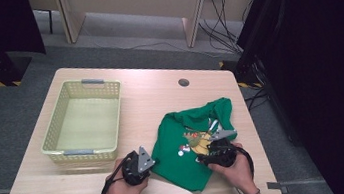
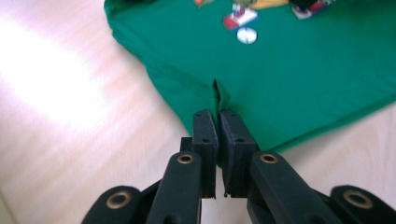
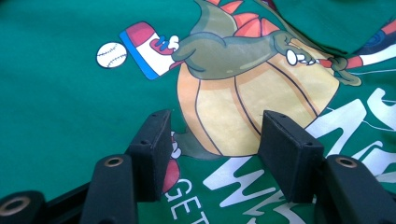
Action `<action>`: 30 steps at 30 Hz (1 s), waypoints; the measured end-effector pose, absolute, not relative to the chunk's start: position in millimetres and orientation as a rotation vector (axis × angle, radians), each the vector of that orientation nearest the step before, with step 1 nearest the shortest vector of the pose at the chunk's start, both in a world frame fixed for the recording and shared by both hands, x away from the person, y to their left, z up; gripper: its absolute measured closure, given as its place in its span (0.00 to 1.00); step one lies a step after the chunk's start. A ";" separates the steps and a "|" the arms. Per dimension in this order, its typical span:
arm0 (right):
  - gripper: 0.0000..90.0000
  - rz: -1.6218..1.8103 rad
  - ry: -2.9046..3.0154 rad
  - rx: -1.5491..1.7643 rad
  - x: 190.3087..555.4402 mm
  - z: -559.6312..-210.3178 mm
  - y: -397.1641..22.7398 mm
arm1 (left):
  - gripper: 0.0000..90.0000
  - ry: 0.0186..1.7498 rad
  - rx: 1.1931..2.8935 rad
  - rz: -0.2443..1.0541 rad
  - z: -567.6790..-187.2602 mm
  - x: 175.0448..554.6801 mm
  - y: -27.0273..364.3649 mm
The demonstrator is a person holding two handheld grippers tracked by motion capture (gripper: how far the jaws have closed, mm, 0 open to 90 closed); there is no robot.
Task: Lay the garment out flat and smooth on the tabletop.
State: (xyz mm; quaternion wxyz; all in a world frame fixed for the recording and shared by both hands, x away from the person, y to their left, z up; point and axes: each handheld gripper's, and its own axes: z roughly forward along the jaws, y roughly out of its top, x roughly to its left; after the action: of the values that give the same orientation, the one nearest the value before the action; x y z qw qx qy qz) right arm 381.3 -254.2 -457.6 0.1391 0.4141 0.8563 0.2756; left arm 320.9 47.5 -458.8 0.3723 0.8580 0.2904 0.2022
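while one wooden table (image 1: 160,98) carries everything, a single green t-shirt (image 1: 187,150) lies crumpled on its near right part, printed side up. one pale yellow-green basket (image 1: 74,152) stands on the left part, well apart from the shirt, with nothing in it. two grippers are at the shirt: the left gripper (image 2: 217,122) has its jaws pressed together, pinching a fold at the shirt's edge; the right gripper (image 3: 215,128) hovers over the dinosaur print (image 3: 243,70), jaws spread.
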 end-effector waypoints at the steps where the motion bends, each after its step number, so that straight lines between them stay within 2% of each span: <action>1: 0.49 0.796 2.475 1.200 381.2 -457.5 -254.2 | 0.94 0.751 2.202 0.518 -460.2 318.5 50.3; 7: 0.48 0.785 2.477 1.204 381.8 -456.9 -255.5 | 0.88 0.779 2.187 0.514 -459.0 312.6 63.7; 10: 0.47 0.775 2.481 1.203 382.5 -456.4 -257.5 | 0.80 0.773 2.152 0.518 -450.1 310.3 65.5; 16: 0.48 0.783 2.554 1.082 387.7 -455.7 -263.3 | 0.70 0.707 2.119 0.530 -431.4 311.6 53.1; 23: 0.49 0.799 2.642 0.979 397.8 -455.0 -260.6 | 0.67 0.658 2.211 0.530 -440.7 335.7 24.8; 30: 0.49 0.826 2.621 0.996 395.7 -456.7 -261.5 | 0.65 0.669 2.308 0.469 -461.0 361.9 5.9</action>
State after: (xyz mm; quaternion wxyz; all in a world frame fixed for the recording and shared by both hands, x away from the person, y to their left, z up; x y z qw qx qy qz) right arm 395.7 -261.5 -456.7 0.1092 0.3389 0.8913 0.2808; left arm 361.9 5.9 -461.0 0.3396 0.8866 0.2570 0.1803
